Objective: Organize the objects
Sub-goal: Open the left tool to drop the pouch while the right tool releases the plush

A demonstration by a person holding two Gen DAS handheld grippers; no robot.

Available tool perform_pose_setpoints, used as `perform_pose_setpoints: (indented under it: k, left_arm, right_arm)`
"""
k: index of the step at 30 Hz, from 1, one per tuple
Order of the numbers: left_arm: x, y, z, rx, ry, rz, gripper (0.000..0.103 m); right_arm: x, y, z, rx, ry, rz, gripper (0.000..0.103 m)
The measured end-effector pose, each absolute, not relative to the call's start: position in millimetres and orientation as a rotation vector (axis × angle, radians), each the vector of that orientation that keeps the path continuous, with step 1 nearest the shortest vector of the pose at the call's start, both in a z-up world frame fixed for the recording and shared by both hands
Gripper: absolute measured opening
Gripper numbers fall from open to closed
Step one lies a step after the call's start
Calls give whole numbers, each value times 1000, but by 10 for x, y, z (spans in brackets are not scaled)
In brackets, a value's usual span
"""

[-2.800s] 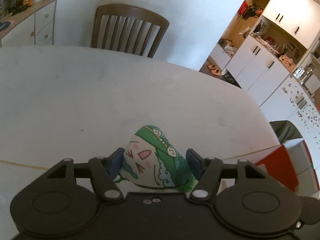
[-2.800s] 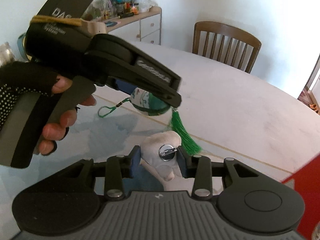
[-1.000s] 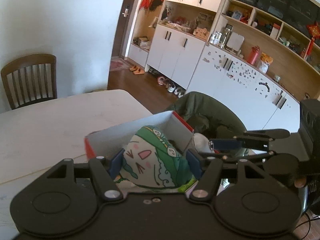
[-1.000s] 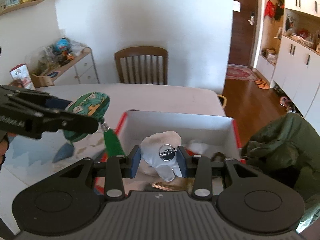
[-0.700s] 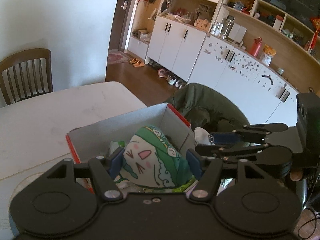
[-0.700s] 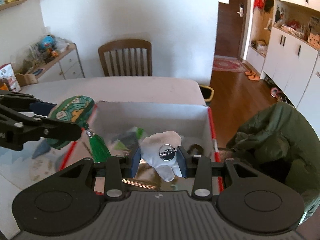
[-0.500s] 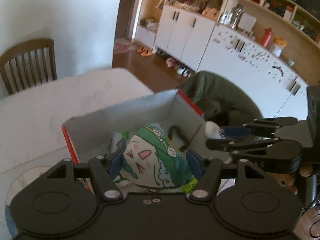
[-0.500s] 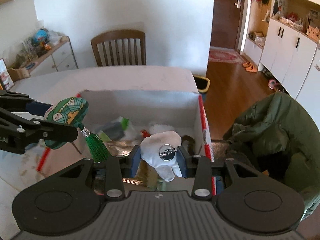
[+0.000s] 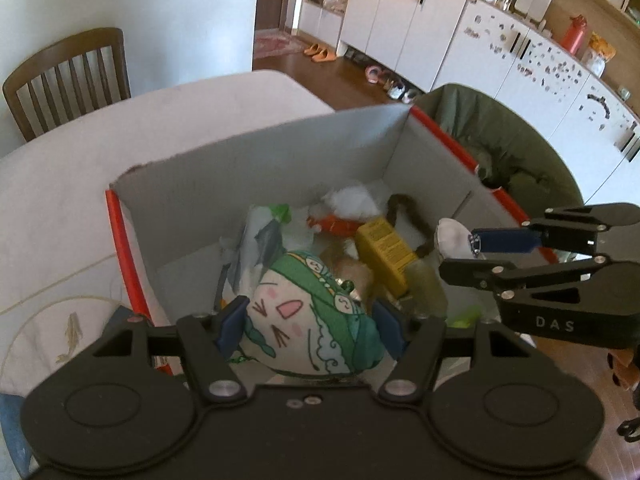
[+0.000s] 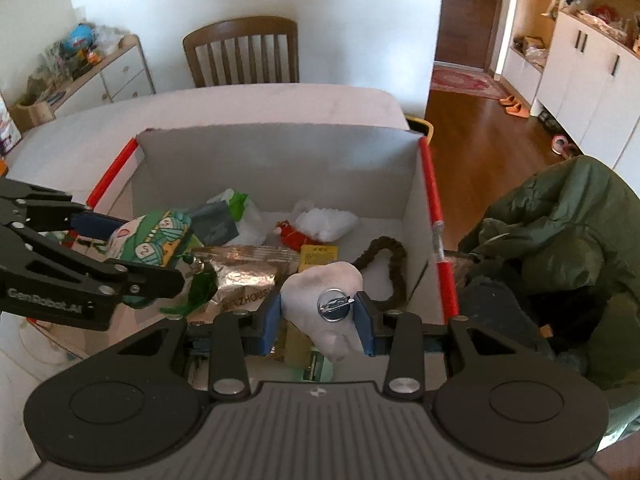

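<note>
- Looks like the drop-off step: both grippers hang over the open cardboard box [image 10: 280, 168] with red edges, which sits on the white worktop [image 9: 60, 184].
- Left gripper [image 9: 308, 326] is pinching a green-and-white plush charm [image 9: 308, 320] with a cartoon face; its green tassel [image 10: 196, 290] dangles into the box.
- Right gripper [image 10: 318, 318] is clamped on a white plush toy [image 10: 324, 300] with a silver pin badge on it, held above the box's right side.
- The box already has stuff in it: a yellow packet [image 9: 386, 248], a brown fuzzy loop [image 10: 394, 264], a foil pack [image 10: 246, 276], and a red-and-white plush [image 10: 316, 226].
- Next move, I'd guess: lower a bit, spread each gripper, and let both toys fall clear of the box walls. Watch that the tassel doesn't snag on the gripper.
</note>
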State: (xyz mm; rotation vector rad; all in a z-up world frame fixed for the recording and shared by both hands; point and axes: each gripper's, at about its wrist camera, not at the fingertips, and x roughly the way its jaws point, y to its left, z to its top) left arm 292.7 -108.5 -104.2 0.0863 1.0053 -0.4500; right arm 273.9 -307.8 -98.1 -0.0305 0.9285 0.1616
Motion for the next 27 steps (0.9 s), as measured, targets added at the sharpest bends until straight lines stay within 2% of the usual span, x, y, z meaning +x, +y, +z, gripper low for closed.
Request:
perform_pose_setpoints:
  k: [10, 21, 23, 25, 27]
  left_arm:
    - [2945, -1169, -1135, 144, 1024, -440, 66]
    - [2948, -1239, -1184, 181, 1024, -414, 74]
    - [2927, -1238, -1180, 178, 1026, -399, 84]
    - [2897, -1228, -1170, 171, 1021, -405, 84]
    - [2861, -1235, -1146, 184, 1008, -401, 84]
  right_arm:
    - [2789, -3041, -1077, -66, 945, 186, 40]
    - [2766, -3044, -1050, -70, 928, 185, 43]
    - [2747, -3044, -1043, -71, 926, 190, 46]
    - [2723, -3044, -1027, -67, 917, 194, 54]
    - [2698, -3048, -1003, -60, 905, 195, 56]
